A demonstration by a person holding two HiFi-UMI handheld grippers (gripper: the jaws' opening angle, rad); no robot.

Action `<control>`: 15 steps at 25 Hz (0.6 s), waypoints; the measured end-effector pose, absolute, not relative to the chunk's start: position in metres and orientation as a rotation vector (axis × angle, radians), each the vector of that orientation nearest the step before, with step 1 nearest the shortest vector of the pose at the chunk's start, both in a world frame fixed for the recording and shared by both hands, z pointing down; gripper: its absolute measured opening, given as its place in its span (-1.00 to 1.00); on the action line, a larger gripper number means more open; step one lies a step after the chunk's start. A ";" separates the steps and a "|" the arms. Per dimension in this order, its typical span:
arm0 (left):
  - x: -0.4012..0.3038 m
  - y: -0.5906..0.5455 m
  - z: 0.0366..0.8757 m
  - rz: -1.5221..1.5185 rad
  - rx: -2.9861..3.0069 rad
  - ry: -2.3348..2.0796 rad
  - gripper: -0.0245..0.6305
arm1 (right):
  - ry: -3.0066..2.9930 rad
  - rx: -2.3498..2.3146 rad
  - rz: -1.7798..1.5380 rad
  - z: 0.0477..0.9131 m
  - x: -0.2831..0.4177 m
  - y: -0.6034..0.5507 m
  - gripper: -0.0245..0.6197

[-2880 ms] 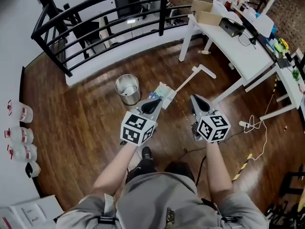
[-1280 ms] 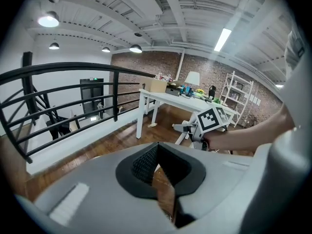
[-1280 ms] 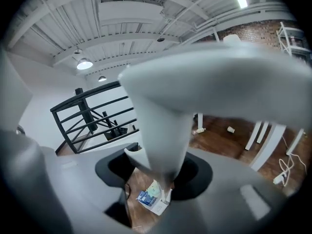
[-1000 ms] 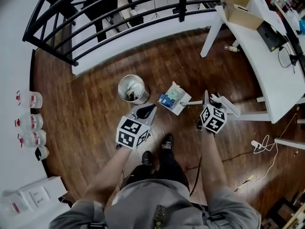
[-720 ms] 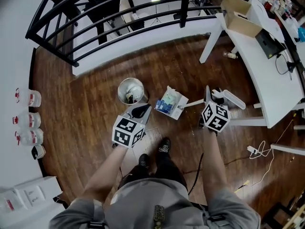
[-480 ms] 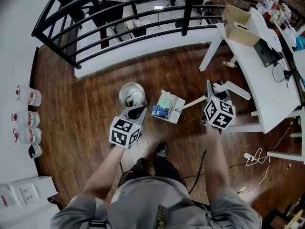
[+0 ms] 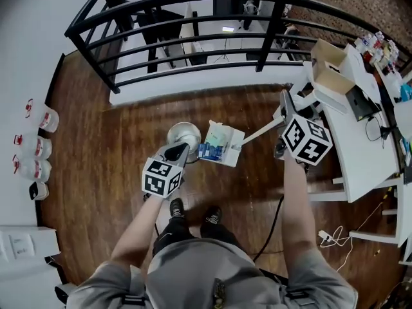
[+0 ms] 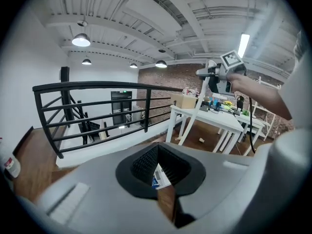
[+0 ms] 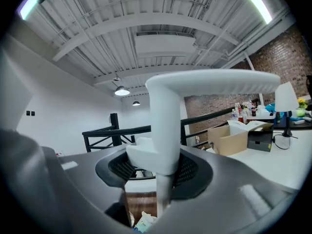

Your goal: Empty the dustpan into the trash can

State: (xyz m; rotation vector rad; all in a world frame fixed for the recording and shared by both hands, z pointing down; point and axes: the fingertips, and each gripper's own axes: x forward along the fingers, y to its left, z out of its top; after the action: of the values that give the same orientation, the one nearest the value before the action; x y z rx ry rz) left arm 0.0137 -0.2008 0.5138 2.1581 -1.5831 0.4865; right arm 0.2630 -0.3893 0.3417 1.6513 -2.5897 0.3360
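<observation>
likely light, stiff and swing-prone, so best held by the handle [image 9: 163, 130] of the dustpan [image 7: 219, 145], as clamped in the right gripper [image 7: 286, 103], with the left gripper [image 7: 177, 152] closed empty.

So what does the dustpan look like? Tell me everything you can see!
The dustpan is white and looks like plastic. Its square pan holds blue and white scraps. A long thin handle slants up to a bent grip on top, and the right tongs are squeezed shut on it. The pan is right beside the shiny metal trash can; whether they touch, I can't tell.
</observation>
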 end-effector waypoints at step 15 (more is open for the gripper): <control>-0.142 -0.208 0.498 0.375 2.169 -1.623 -0.92 | -2.621 1.531 0.317 0.327 0.087 -0.388 -0.33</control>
State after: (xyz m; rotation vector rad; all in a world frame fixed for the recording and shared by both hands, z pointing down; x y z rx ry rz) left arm -0.1422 -0.2084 0.4978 2.1687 -1.6228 0.3745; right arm 0.0870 -0.3882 0.3267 1.5315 -2.6212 0.3170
